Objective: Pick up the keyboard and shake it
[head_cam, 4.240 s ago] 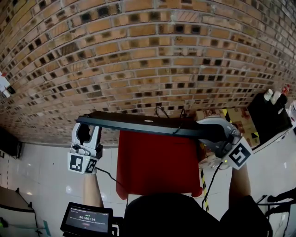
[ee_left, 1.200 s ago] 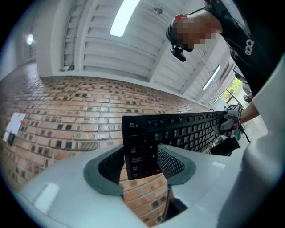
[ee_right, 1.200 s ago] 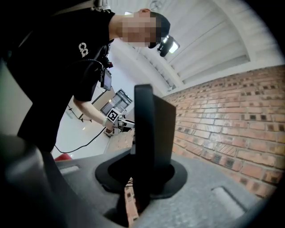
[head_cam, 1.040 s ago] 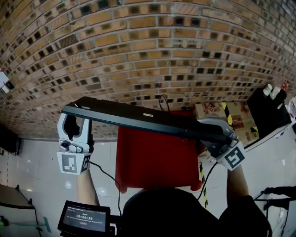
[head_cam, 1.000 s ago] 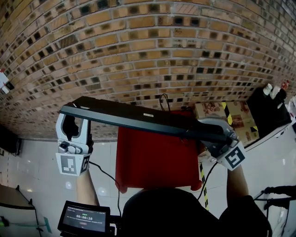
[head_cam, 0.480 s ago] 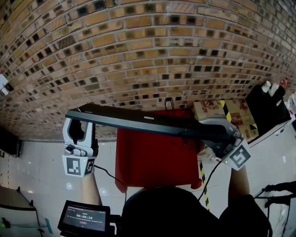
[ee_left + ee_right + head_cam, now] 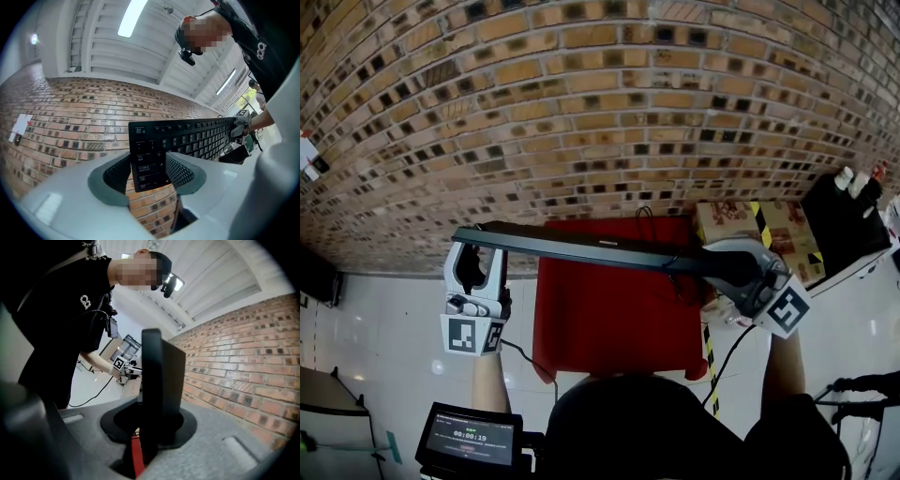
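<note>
A long black keyboard (image 7: 591, 247) is held in the air above the red table (image 7: 619, 314), nearly level, its left end slightly farther from me. My left gripper (image 7: 478, 246) is shut across the width of the keyboard's left end. In the left gripper view the keys (image 7: 187, 138) face the camera between the left gripper's (image 7: 149, 164) mesh pads. My right gripper (image 7: 727, 264) is shut on the right end. The right gripper view shows the keyboard (image 7: 159, 366) edge-on, pinched by its thin side in my right gripper (image 7: 150, 427).
A brick wall (image 7: 600, 112) stands behind the table. Right of the table are a cardboard box (image 7: 769, 234) with yellow-black tape and a black case (image 7: 839, 234). A cable (image 7: 727, 370) trails from the right gripper. A small screen (image 7: 473, 436) sits at the lower left.
The left gripper has come down with its end of the keyboard, so the keyboard lies closer to level than a second ago. The right gripper has hardly moved.
</note>
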Available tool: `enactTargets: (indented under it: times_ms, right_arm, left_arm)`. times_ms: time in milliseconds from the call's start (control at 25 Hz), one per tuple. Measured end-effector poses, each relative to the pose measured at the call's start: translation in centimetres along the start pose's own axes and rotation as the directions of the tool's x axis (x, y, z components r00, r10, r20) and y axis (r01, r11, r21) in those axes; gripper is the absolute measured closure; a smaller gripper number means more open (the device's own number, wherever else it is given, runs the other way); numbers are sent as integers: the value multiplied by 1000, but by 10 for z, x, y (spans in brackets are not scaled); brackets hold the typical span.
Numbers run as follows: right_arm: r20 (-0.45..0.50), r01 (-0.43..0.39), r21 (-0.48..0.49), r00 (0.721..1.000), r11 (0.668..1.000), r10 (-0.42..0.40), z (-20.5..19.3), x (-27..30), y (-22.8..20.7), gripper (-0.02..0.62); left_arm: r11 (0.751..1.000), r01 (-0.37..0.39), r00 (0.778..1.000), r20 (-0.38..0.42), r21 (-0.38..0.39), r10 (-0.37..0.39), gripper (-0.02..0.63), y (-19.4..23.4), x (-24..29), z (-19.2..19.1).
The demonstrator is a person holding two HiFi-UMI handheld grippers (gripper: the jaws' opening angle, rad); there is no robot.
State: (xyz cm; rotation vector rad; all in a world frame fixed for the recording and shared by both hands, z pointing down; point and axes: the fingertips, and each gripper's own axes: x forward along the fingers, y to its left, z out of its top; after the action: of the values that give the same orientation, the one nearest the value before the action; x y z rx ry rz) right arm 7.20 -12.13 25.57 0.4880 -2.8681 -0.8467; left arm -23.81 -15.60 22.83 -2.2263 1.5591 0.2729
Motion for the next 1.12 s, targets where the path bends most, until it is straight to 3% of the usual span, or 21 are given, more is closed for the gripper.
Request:
enactTargets:
  times_ms: [400, 760, 960, 1120]
  right_arm:
    - [18, -86, 141, 996, 986, 84, -22, 13, 16, 529]
    - [20, -160, 275, 987, 948, 161, -50, 15, 32, 531]
    - [-10, -195, 373, 977, 907, 213, -87, 12, 52, 531]
    - [-34, -210, 509, 964, 835, 263, -122, 6, 75, 531]
  left_arm:
    - [999, -15, 995, -102, -32, 12, 370, -2, -23, -34]
    - [998, -14, 980, -201, -68, 0, 370, -8, -38, -62]
    - [994, -12, 962, -273, -108, -18, 370, -18, -55, -98]
    - [987, 2, 932, -358, -162, -61, 373, -31, -76, -135]
